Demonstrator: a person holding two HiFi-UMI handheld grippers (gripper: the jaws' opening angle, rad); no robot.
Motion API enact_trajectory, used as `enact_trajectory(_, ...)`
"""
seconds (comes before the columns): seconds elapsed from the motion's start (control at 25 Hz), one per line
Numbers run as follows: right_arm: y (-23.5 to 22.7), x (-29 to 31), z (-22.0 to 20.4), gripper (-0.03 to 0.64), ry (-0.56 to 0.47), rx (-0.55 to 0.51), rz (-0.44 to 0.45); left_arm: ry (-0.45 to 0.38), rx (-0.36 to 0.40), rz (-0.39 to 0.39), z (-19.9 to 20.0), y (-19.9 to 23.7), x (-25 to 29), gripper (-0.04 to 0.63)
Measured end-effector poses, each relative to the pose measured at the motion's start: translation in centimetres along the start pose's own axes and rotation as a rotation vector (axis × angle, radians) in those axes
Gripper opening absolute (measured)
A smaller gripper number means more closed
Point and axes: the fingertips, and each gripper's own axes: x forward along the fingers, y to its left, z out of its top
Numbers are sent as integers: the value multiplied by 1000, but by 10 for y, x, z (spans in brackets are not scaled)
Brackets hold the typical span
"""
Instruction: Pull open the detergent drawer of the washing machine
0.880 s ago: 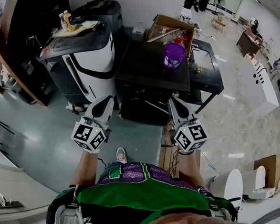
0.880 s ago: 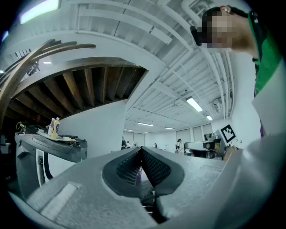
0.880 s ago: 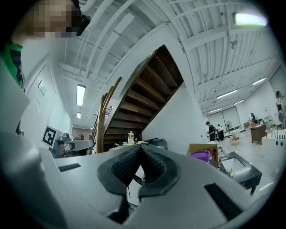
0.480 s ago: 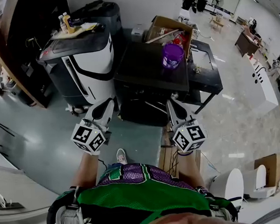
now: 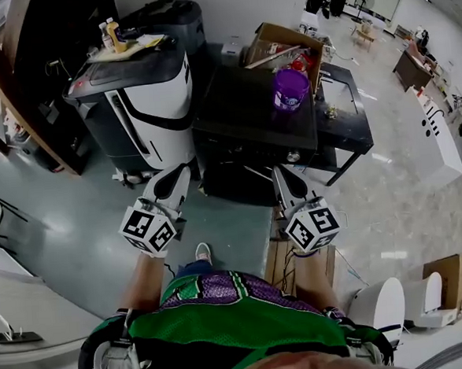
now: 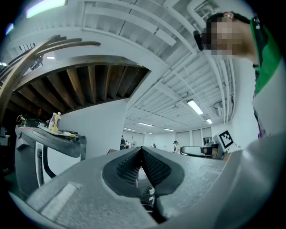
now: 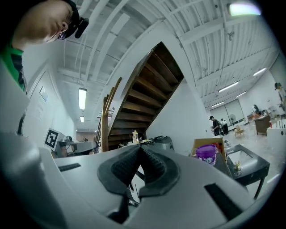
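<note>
Black washing machine (image 5: 249,111): stands straight ahead of the person, between a white-and-black appliance (image 5: 142,99) on its left and a black desk with a sink basin (image 5: 344,113) on its right. Its flat top faces the head view and its front lies in shadow.
Detergent drawer: cannot be made out on the dark front in any view.
Purple tub (image 5: 290,87): upright on the far right part of the washing machine's top.
Cardboard box (image 5: 280,42): open, just behind the tub.
Left claw (image 5: 176,169): pads pressed together with nothing between them. It is held near the washing machine's lower left corner without touching it, tips raised slightly.
Right claw (image 5: 281,172): pads pressed together and empty, near the washing machine's lower right corner and apart from it.
Bottles (image 5: 112,34): upright on top of the white-and-black appliance.
Wooden staircase (image 7: 147,103): rises behind the appliance in the right gripper view.
Shoe (image 5: 202,253): on the grey floor (image 5: 76,230), between the two claws.
</note>
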Motion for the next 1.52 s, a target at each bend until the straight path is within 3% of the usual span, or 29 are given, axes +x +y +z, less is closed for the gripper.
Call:
enact_trajectory(0.32,6,56,-8,2,-6,-2,7,12,-6,-29,-13,64,24,17)
enact_trajectory(0.88,33,229,-10,2,-55,-34,-69,28,32,-134,6,236,69,17)
enact_trajectory(1.24,34,267,-18,2,-45,-53,-144,27,16,-205,5,273,90,17)
enact_trajectory(1.32,33,269,-22,67,-29,-54,-132,28,13,-212,1,273,94,17)
enact_trajectory(1.52,30,270,-35,158,-13,7,-92,67,14,-230,-17,270,101,17)
